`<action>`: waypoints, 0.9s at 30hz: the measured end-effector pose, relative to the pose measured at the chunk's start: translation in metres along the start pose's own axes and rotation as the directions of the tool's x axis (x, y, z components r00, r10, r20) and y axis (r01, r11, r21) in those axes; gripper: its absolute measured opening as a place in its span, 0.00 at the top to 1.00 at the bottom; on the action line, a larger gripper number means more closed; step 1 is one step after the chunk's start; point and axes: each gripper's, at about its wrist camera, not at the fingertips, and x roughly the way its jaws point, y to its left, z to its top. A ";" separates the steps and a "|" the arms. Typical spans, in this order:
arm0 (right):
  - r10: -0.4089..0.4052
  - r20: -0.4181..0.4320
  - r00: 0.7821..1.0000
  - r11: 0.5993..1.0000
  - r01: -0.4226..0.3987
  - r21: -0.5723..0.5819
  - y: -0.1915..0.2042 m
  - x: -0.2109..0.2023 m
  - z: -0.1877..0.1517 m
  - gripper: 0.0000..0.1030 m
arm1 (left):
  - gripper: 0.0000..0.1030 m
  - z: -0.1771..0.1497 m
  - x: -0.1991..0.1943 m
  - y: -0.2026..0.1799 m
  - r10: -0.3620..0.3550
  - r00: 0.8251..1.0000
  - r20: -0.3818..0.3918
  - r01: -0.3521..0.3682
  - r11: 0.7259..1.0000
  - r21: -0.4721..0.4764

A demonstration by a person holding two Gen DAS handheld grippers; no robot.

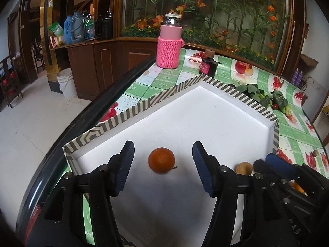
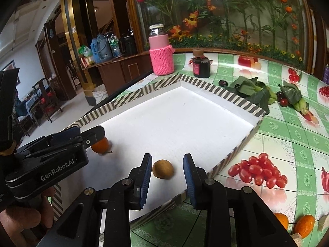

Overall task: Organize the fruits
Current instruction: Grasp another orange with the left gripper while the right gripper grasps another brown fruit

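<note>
A white tray with a striped rim (image 1: pixel 174 90) (image 2: pixel 226 96) lies on the fruit-print tablecloth. An orange tangerine (image 1: pixel 161 160) (image 2: pixel 100 145) rests on the tray floor near its close-left corner. My left gripper (image 1: pixel 163 145) is open around it, with a clear gap at each pad. A small brown round fruit (image 2: pixel 162 169) (image 1: pixel 243 168) sits on the tray floor by the near edge. My right gripper (image 2: pixel 167 157) is open, its blue pads on either side of the fruit and not touching it. A hand holds the left gripper (image 2: pixel 88 132) in the right wrist view.
A pink knit-sleeved bottle (image 1: pixel 169 45) (image 2: pixel 161 55) and a dark jar (image 1: pixel 207 63) (image 2: pixel 201 65) stand beyond the tray. Leafy greens (image 2: pixel 253 90) with dark cherries (image 2: pixel 284 101) lie at its far right. Two orange fruits (image 2: pixel 304 225) sit near right. The table edge (image 1: pixel 86 113) drops off left.
</note>
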 end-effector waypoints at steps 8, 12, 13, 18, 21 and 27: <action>-0.053 0.115 0.992 0.996 0.044 0.077 -0.022 -0.050 -0.005 0.71 | 0.43 -0.002 -0.014 -0.008 -0.089 0.995 0.052 0.089 0.996 0.014; -0.129 0.182 0.975 0.987 0.108 0.121 -0.056 -0.098 -0.021 0.71 | 0.43 -0.006 -0.044 -0.030 -0.256 0.957 0.139 0.242 0.964 0.110; -0.164 0.195 0.967 0.982 0.141 0.128 -0.068 -0.113 -0.030 0.71 | 0.43 -0.009 -0.053 -0.040 -0.332 0.932 0.148 0.308 0.938 0.160; -0.250 0.158 0.955 0.965 0.232 0.121 -0.115 -0.161 -0.068 0.71 | 0.42 -0.028 -0.064 -0.095 -0.591 0.806 -0.023 0.568 0.762 0.313; -0.289 0.095 0.953 0.954 0.277 0.117 -0.141 -0.180 -0.091 0.71 | 0.42 -0.042 -0.054 -0.135 -0.619 0.766 -0.176 0.637 0.691 0.341; -0.259 0.061 0.964 0.943 0.239 0.232 -0.176 -0.203 -0.119 0.70 | 0.42 -0.068 -0.052 -0.166 -0.583 0.748 -0.318 0.662 0.618 0.423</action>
